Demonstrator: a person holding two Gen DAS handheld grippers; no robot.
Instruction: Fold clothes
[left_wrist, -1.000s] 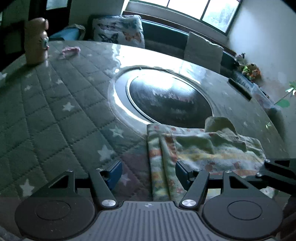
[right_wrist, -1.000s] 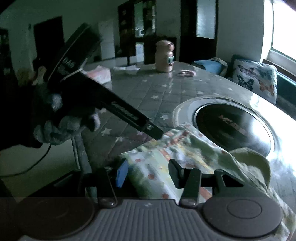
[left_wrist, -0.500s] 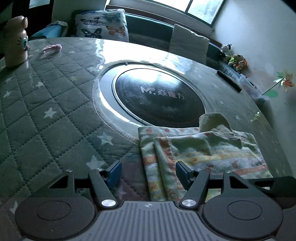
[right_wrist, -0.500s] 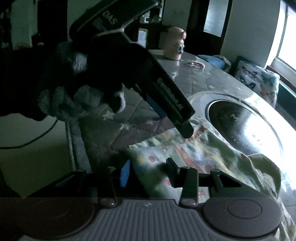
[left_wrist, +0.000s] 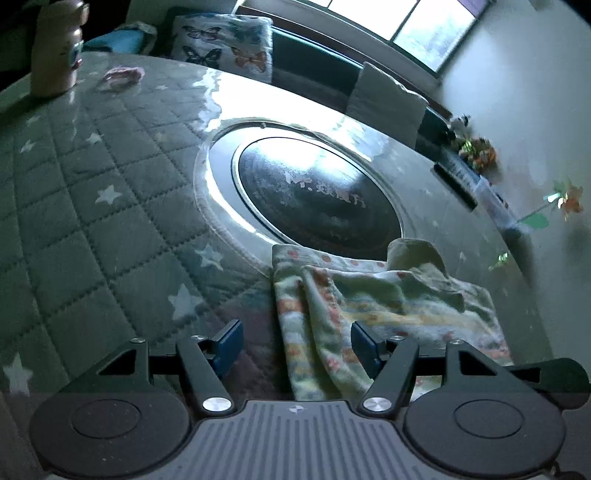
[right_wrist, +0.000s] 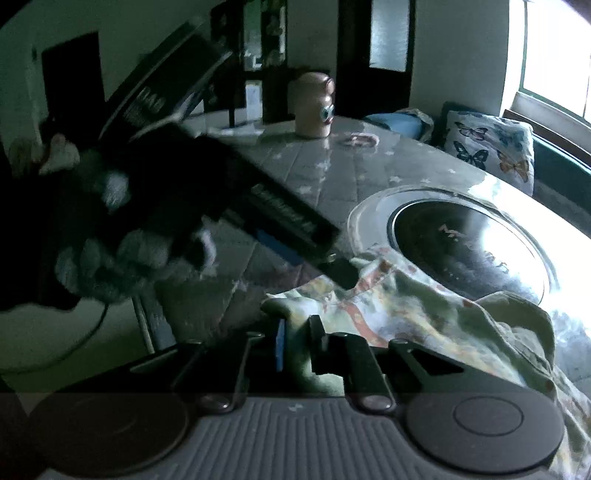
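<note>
Left wrist view: my left gripper is spread wide with nothing held, hovering over the near left edge of the pale yellow cloth garment with orange spots and stripes.
Garment position: it lies partly folded on the grey quilted star-print table cover, its far edge touching the round dark glass inset.
Long axis: from this view it runs left to right, and the folded edge passes between my left fingers.
Right gripper: nearly closed, pinching the garment's near corner.
Nearer tool: I judge the right, already gripping.
Containers: the peach cartoon-face jar stands well apart; contents unseen.
</note>
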